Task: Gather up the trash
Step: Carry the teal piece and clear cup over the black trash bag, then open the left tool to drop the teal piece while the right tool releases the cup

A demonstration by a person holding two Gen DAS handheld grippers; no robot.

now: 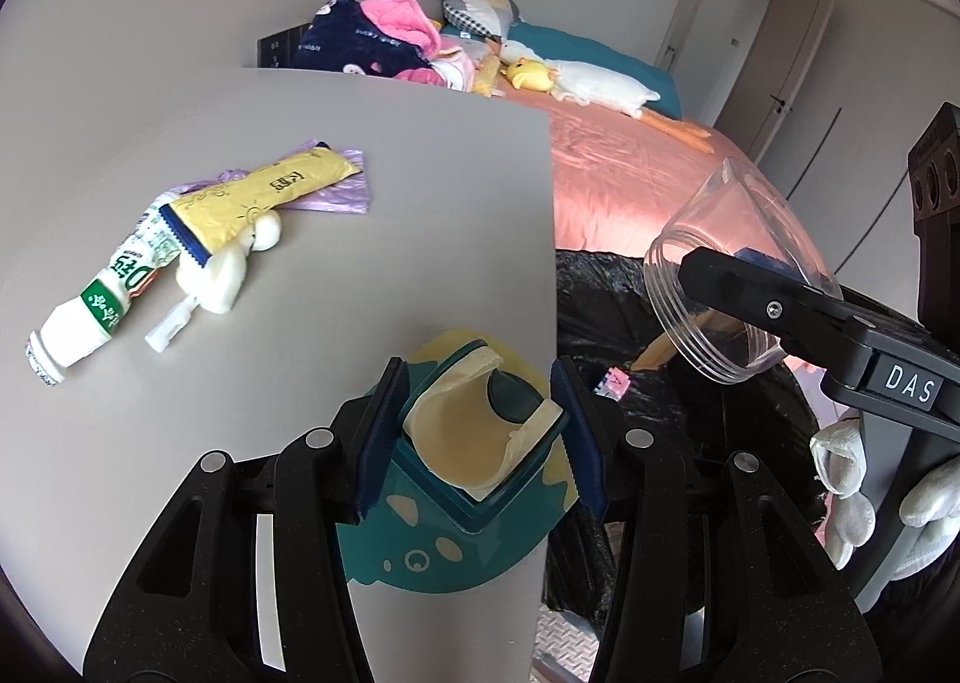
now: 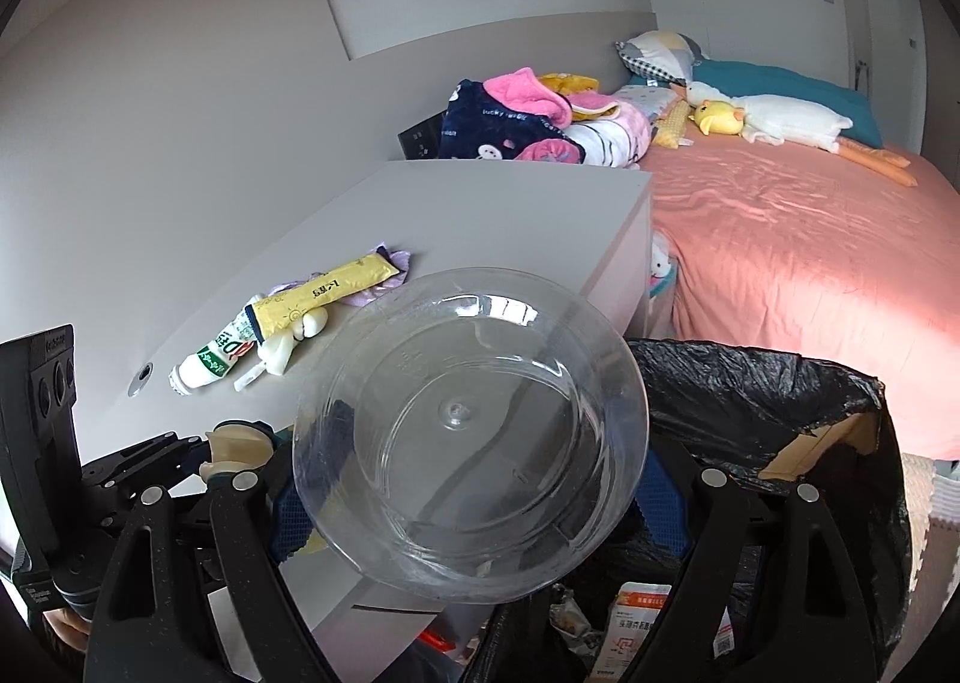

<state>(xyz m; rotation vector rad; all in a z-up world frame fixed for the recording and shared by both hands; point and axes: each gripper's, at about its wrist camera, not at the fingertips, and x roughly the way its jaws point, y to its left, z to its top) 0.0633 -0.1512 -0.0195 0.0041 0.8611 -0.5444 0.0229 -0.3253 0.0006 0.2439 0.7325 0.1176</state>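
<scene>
The bed (image 2: 798,263), under a salmon sheet, fills the far side of the room with a heap of clothes (image 2: 540,122), pillows and a plush goose (image 2: 786,122) at its head. Just beside it stands the grey table (image 1: 300,203), its right edge running next to the bin (image 2: 780,401).

The bin, lined with a black bag, sits low between table and bed; printed paper packets (image 2: 636,623) and scraps lie inside, and a cardboard flap shows at its right rim.

Over the bin's near rim the right gripper (image 2: 474,503) pinches a clear plastic cup (image 2: 468,431), tilted so its base faces the camera.

At the table's right edge the left gripper (image 1: 477,431) is closed on a curled cream strip (image 1: 474,443) above a teal and yellow mat (image 1: 456,539), which overhangs the edge; whether the strip touches the mat cannot be told.

Further left on the table, well apart from both grippers, the trash lies in one cluster: a white bottle (image 1: 90,317) on its side, a yellow sachet (image 1: 252,197) across it, a purple bag (image 1: 336,191) beneath, a white wad (image 1: 234,269) and a small white plastic piece (image 1: 168,329). The table around the cluster is bare.
</scene>
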